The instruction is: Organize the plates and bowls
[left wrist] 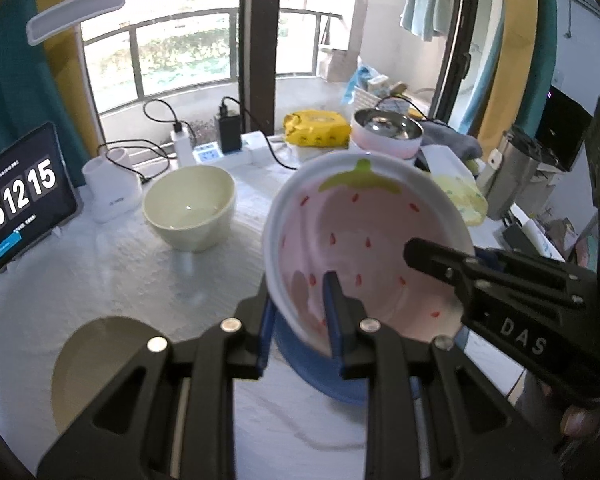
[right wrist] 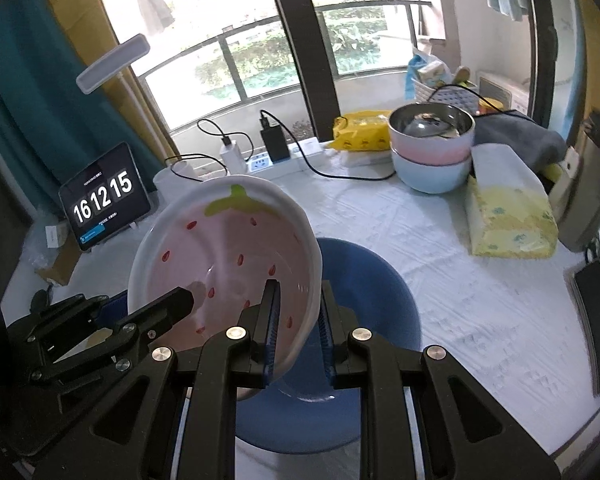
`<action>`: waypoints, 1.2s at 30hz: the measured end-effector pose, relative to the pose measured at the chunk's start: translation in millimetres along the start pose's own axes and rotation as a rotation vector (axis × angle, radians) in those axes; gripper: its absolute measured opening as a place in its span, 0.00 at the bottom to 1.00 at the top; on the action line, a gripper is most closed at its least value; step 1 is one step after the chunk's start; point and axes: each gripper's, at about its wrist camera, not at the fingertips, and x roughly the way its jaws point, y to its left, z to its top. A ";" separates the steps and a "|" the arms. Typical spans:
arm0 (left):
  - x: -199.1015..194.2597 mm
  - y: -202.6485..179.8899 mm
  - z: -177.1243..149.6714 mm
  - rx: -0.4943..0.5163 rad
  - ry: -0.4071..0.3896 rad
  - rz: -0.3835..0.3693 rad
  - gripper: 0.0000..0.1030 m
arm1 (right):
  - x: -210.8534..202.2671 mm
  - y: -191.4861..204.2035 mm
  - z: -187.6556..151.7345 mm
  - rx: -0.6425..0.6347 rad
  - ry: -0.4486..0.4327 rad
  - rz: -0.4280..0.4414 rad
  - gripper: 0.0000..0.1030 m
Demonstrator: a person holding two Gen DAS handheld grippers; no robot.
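A pink plate with a strawberry pattern hangs tilted above the table, held from both sides. My left gripper is shut on its near left rim. My right gripper is shut on the opposite rim of the same plate, and one of its black fingers reaches over the plate in the left wrist view. Under the plate a blue plate lies on the table. A cream bowl stands further back left, and a tan plate lies near left. A pink bowl is stacked in a light blue one at the back.
The table carries a white cloth. A tablet showing a clock, a white cup and a power strip with chargers line the back. A yellow packet, a tissue pack and a dark phone lie to the right.
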 end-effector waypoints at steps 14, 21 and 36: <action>19.6 -23.3 -15.7 0.044 0.060 0.007 0.23 | 7.5 -25.8 -18.0 0.037 0.040 -0.009 0.19; 30.1 -30.1 -21.1 0.069 0.083 0.027 0.23 | 14.4 -31.0 -22.7 0.028 0.066 -0.016 0.19; 49.6 -32.0 -29.5 0.084 0.139 0.070 0.25 | 31.9 -16.9 -29.3 -0.160 0.095 -0.116 0.19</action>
